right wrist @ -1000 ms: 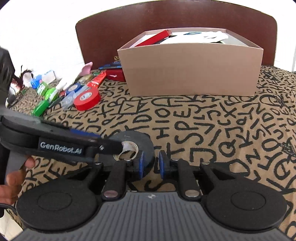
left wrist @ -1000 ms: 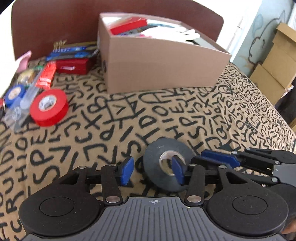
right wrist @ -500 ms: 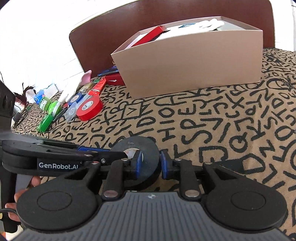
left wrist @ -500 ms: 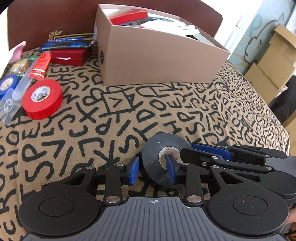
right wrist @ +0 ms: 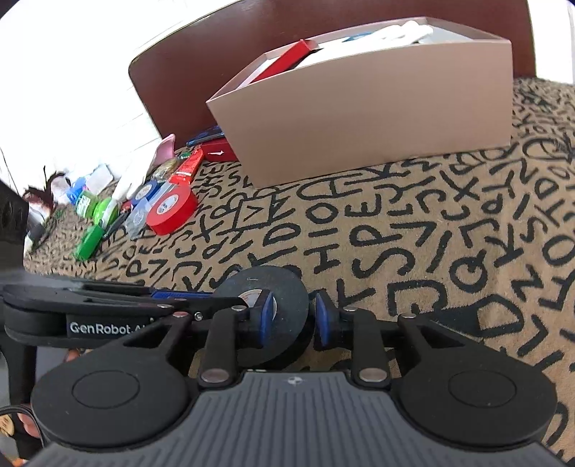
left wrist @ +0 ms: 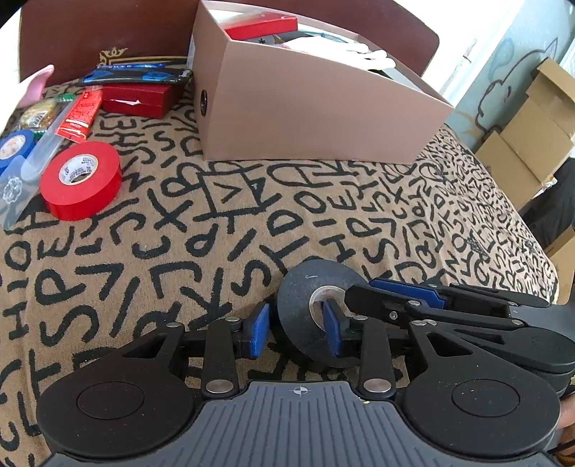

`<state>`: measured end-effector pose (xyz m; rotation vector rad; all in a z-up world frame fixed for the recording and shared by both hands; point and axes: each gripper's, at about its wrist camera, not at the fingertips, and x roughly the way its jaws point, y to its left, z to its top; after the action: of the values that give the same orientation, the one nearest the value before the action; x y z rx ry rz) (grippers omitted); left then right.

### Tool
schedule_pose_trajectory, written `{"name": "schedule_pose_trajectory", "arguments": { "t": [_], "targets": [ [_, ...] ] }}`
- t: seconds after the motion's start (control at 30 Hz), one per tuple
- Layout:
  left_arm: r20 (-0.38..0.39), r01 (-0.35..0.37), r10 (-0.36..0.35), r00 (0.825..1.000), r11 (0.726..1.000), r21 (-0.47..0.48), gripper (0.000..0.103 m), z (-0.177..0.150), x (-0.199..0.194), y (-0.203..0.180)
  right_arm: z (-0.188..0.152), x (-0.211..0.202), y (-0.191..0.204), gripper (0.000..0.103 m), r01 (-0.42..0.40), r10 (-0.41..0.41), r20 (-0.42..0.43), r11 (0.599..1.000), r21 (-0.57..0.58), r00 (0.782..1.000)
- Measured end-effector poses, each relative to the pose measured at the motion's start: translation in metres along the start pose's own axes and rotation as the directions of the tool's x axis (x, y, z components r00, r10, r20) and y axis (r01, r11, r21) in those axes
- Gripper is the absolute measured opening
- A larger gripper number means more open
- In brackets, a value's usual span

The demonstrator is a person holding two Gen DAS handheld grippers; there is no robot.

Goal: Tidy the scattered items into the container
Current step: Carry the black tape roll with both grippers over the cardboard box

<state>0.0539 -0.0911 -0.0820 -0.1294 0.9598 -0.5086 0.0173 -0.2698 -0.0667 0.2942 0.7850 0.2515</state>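
Down on the letter-patterned cloth (left wrist: 215,222), well short of the cardboard box (left wrist: 316,115), a black tape roll (left wrist: 316,323) stands tilted between both grippers; left gripper (left wrist: 296,330) and right gripper (right wrist: 291,316) straddle its rim, jaws opening, pads not visibly pressing.

Lying open between the cardboard box (left wrist: 316,107) and the black tape roll (left wrist: 316,309): a wide bare stretch of lettered bedcover (left wrist: 251,222). Crowding the far left side: red tape roll (left wrist: 81,179), blue roll (left wrist: 12,147), red case (left wrist: 136,100). Blocking passage behind the box: brown headboard (left wrist: 90,32). Box top standing open from above.
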Motion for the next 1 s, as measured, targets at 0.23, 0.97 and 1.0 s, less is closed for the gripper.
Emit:
{"name": "schedule_pose_trajectory", "arguments": {
  "t": [0.23,0.97,1.0],
  "targets": [
    [-0.005,0.007,-0.007,1.0,1.0,-0.023,0.043,0.002,0.001,0.004,-0.001,0.009,-0.007,0.034,-0.031,0.031,0.0,0.998,0.059,1.0],
    [0.237,0.043,-0.062,0.97,0.995,0.085,0.04,0.101,-0.048,-0.077,0.095,-0.075,-0.019,0.03,0.04,-0.029,0.281,0.999,-0.033,0.959],
    [0.253,0.043,-0.065,0.965,0.995,0.092,0.04,0.112,-0.048,-0.081,0.105,-0.077,-0.023,0.03,0.04,-0.028,0.297,0.999,-0.035,0.955]
  ]
}}
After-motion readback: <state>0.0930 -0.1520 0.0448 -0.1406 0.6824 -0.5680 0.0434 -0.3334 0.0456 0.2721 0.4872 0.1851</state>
